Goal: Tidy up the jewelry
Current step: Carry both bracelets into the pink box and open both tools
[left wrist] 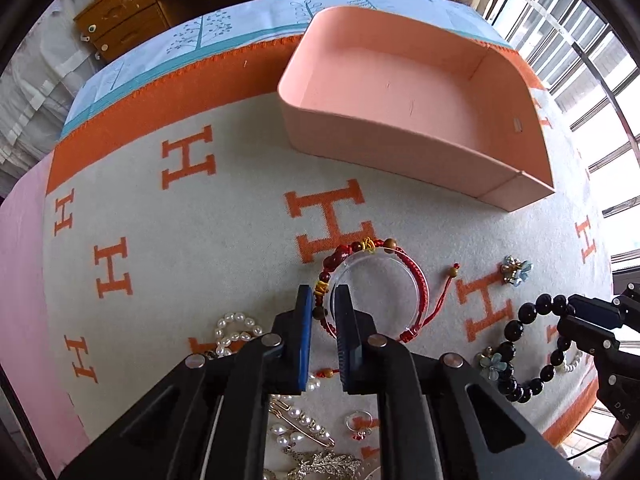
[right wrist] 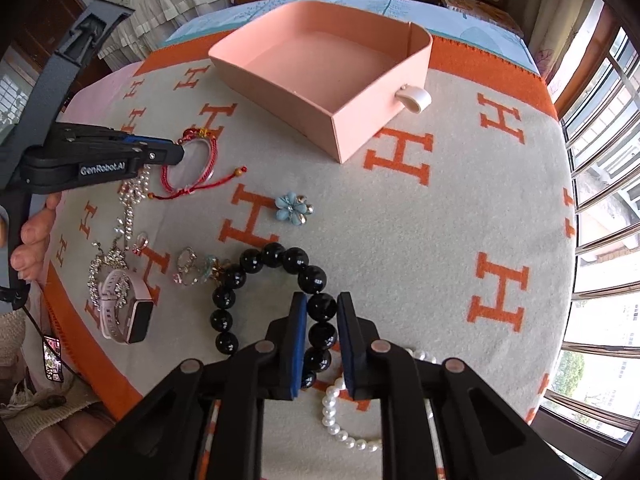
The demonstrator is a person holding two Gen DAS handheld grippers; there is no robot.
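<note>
1. Your left gripper [left wrist: 324, 300] sits at the lower middle of the left wrist view, its blue pads clenched on the near-left rim of the red bracelet [left wrist: 416, 280].
2. That bracelet is a woven red cord with red, brown and yellow beads, stretched round a clear plastic ring; its knotted tail ends in a small brown bead to the right. It lies on the blanket [left wrist: 200, 260], in front of the box [left wrist: 400, 152].
3. Your right gripper [right wrist: 322, 312] fills the lower middle of the right wrist view, pads pressed against one glossy bead of the black bracelet [right wrist: 276, 258].
4. Black beads, large and round, curve up and to the left from the pads in an open loop.
5. Just below it, at the bottom centre, lies a string of small white pearls [right wrist: 332, 412].
6. At the left of that view you have a pink watch [right wrist: 128, 316] under a sparkling silver chain [right wrist: 100, 268], with rings [right wrist: 188, 268] beside them.
7. A blue flower piece [right wrist: 290, 208] rests near mid-frame, apart from both bracelets.
8. The box, pink and open-topped, stands in the upper middle with a white pull tab [right wrist: 414, 100] on its right wall.
9. Your hand [right wrist: 32, 240] shows at the left edge.
</note>
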